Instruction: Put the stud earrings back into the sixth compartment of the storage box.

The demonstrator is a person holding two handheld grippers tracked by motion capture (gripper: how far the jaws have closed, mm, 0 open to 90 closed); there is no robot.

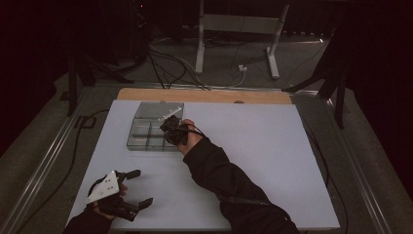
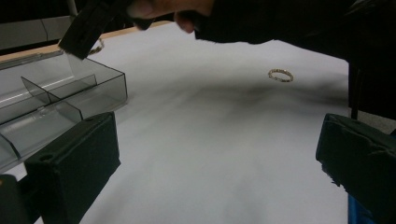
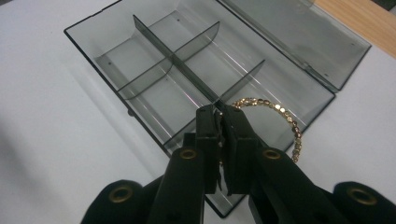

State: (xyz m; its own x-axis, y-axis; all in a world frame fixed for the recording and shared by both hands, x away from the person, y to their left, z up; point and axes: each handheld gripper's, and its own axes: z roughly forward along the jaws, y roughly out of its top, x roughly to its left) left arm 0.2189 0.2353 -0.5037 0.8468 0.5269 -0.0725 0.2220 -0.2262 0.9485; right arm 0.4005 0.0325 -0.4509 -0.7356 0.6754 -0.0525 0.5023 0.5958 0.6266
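Note:
A clear smoky plastic box (image 3: 154,70) with several divided compartments lies open on the white table, its lid (image 3: 299,37) folded back. My right gripper (image 3: 219,112) is shut on a gold beaded bracelet (image 3: 285,116), which hangs over the box's near right compartment. In the high view the right gripper (image 1: 169,126) hovers over the right side of the box (image 1: 146,134). My left gripper (image 1: 141,186) rests at the table's near left corner, jaws wide open with nothing between them. A second gold bracelet (image 2: 280,75) lies flat on the table beyond the left gripper (image 2: 215,154).
The white table (image 1: 263,156) has a wooden strip (image 1: 204,95) along its far edge. Cables and a metal stand's legs (image 1: 272,58) are on the dark floor behind. The person's right forearm in a black sleeve (image 1: 229,185) crosses the table's middle.

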